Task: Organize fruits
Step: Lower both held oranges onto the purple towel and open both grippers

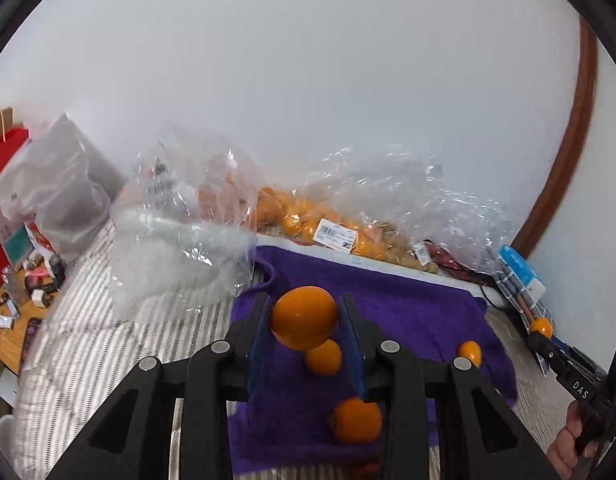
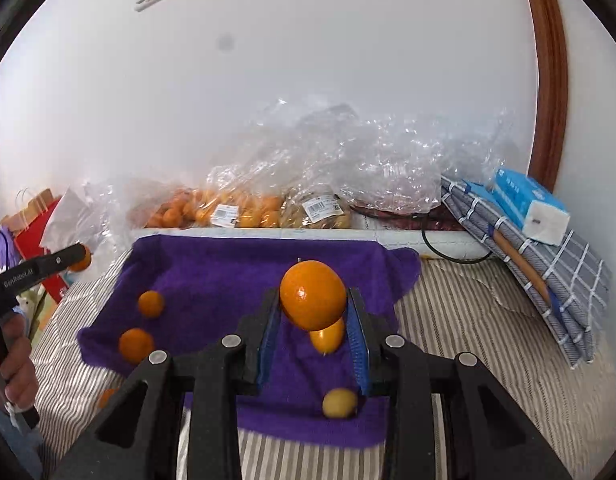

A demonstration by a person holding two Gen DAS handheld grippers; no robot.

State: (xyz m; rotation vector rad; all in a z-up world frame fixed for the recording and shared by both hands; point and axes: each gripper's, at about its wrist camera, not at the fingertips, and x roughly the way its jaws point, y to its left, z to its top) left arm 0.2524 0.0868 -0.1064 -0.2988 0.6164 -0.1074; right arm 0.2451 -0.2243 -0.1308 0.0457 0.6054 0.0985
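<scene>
Each gripper is clamped on an orange: left gripper point(image 1: 304, 318) on one point(image 1: 304, 316), right gripper point(image 2: 313, 300) on another point(image 2: 313, 295), both held above the purple towel point(image 2: 212, 268); the open bag point(image 1: 180, 240) stands off its far-left corner, nearer the left hand.

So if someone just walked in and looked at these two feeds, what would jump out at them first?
Each claw is shut on an orange held above the purple towel: the left claw grips one orange, the right claw another orange. Loose fruit dots the towel below, and against the back wall lie crinkled clear bags of oranges.
</scene>
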